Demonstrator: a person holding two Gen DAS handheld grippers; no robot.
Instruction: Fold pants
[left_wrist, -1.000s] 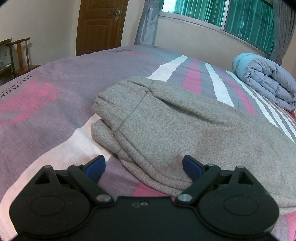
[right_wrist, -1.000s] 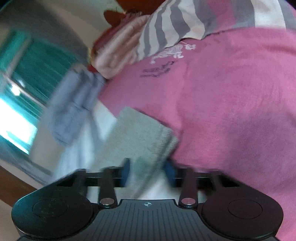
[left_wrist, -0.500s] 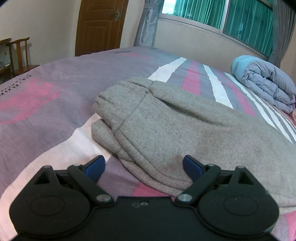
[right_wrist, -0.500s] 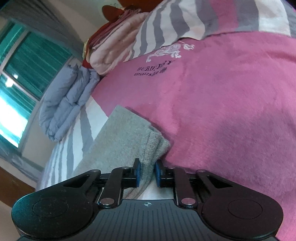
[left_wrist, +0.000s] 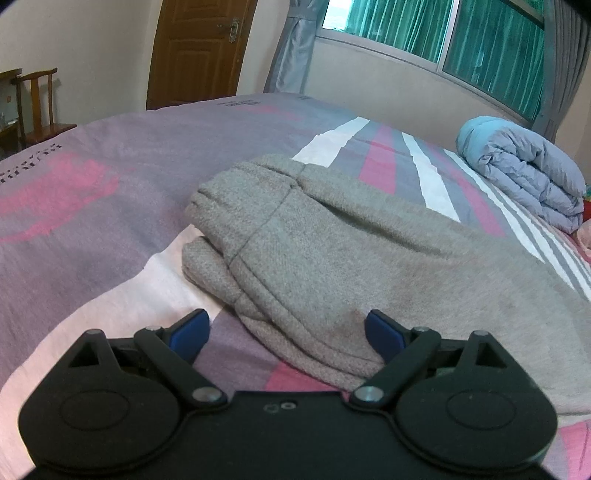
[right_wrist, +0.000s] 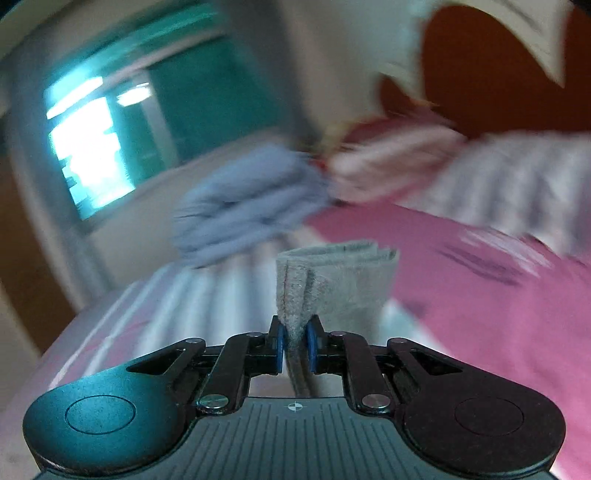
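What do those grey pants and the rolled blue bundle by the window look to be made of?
The grey pants look like a soft, matte knit, probably cotton fleece: a flecked, slightly fuzzy weave with ribbed bands at one end. The blue bundle looks like a padded quilt in a smooth, faintly shiny shell, puffed in stitched rolls; the filling cannot be seen.

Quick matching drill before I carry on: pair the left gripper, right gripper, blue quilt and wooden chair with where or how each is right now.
1 left gripper
2 right gripper
3 blue quilt
4 wooden chair

a rolled up by the window
b closing on the grey pants' edge
c wide open at the waistband
d beside the door

Pairs: 1-c, 2-b, 3-a, 4-d
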